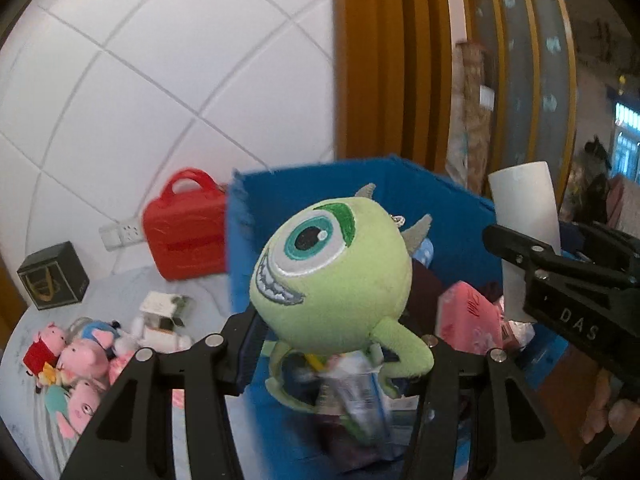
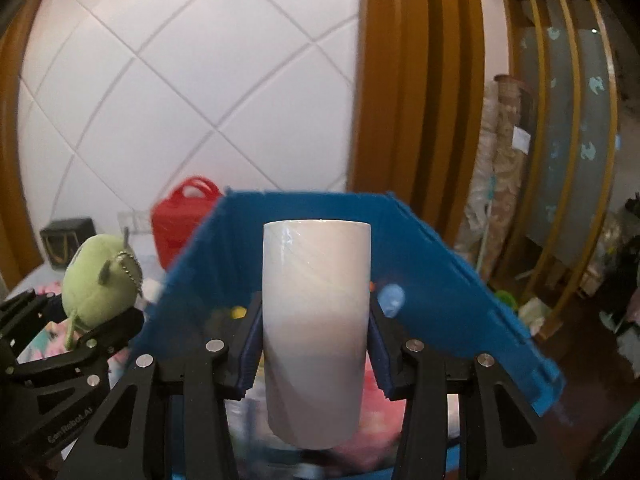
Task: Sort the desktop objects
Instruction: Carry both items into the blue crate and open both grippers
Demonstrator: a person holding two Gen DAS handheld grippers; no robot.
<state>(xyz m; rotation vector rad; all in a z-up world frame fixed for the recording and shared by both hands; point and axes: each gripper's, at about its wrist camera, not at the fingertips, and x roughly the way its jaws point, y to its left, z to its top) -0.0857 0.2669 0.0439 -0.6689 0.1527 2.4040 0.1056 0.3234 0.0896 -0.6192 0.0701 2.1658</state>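
- Green one-eyed plush (image 1: pixel 332 276) is clamped in the left tool (image 1: pixel 340 344), held above the blue bin (image 1: pixel 448 208).
- White cylinder (image 2: pixel 316 320) stands upright, gripped by the right tool (image 2: pixel 316 354) over the same bin.
- Pink pig toys (image 1: pixel 76 364), a red case (image 1: pixel 186 232) and a dark box (image 1: pixel 52 276) sit on the bench (image 1: pixel 116 292).

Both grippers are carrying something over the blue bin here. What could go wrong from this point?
1. The left gripper pinches the green one-eyed plush low down, with its round body bulging above the pads; it may slip or tip out.
2. The right gripper holds the smooth white cylinder by its sides; it could slide.
3. The blue bin already looks crowded, so dropped items might bounce out.
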